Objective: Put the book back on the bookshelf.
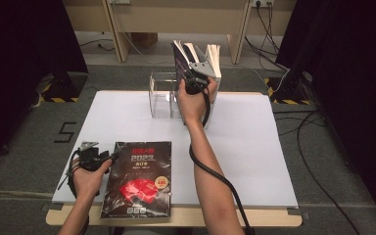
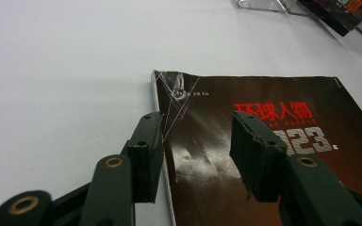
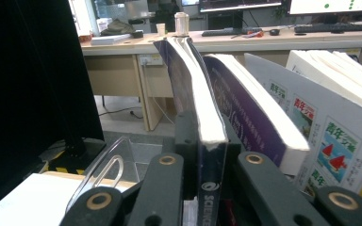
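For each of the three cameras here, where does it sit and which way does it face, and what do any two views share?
High view: above the person's side, looking forward and down on the white table; both forearms enter from below, with the left gripper and right gripper.
Left gripper view: rides the left gripper, looking along its open jaws at the dark magazine.
Right gripper view: rides the right gripper, jaws clamped on an upright book, facing desks beyond.
Shared: the high view also shows the dark magazine and the upright book.

A white table (image 1: pixel 254 156) bears a black magazine (image 1: pixel 139 178) and a clear book stand (image 1: pixel 160 95).
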Demonstrator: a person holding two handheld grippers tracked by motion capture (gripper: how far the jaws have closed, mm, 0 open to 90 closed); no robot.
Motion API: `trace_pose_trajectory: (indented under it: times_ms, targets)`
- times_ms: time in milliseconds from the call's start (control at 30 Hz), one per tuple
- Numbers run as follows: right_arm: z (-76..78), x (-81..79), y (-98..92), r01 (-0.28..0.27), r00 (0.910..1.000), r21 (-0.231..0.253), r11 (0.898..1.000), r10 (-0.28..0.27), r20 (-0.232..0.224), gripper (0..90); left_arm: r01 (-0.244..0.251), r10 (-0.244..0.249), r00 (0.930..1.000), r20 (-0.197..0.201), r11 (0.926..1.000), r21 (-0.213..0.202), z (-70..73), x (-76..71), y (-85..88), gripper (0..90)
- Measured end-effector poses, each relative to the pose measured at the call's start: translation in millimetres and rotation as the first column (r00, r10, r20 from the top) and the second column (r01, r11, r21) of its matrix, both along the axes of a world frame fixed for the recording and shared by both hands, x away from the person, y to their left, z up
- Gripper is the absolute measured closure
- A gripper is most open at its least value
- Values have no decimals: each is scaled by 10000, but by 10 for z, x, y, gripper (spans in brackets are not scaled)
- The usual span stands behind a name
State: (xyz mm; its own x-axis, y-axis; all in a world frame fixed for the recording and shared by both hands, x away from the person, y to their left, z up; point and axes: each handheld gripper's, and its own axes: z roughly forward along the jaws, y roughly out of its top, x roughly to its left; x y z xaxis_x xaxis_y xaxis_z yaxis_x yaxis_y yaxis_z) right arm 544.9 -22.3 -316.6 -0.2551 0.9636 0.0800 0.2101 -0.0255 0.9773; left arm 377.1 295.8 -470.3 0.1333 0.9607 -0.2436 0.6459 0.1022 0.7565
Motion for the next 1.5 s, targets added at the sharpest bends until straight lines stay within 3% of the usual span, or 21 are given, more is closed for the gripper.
trace_pose_trajectory:
  times_ms: [367, 633, 1000, 1500]
  targets:
    - [-103, 67, 47, 73, 9998, -165, 9998, -76, -190, 844, 23, -23, 10000, -10, 10000, -3, -10, 3, 2, 536]
    - [-85, 81, 47, 109, 9994, -318, 9994, -120, -338, 837, 45, -45, 10000, -11, 10000, 22, -7, -2, -9, 536]
    - [-123, 91, -33, -210, 9976, -501, 9985, 176, -674, 762, 146, -145, 9999, -38, 9999, 49, -19, 0, -48, 536]
    - [-187, -117, -152, -613, 9944, 311, 9976, 637, -839, 702, 142, -142, 9999, -27, 9999, 30, -21, -7, -54, 535]
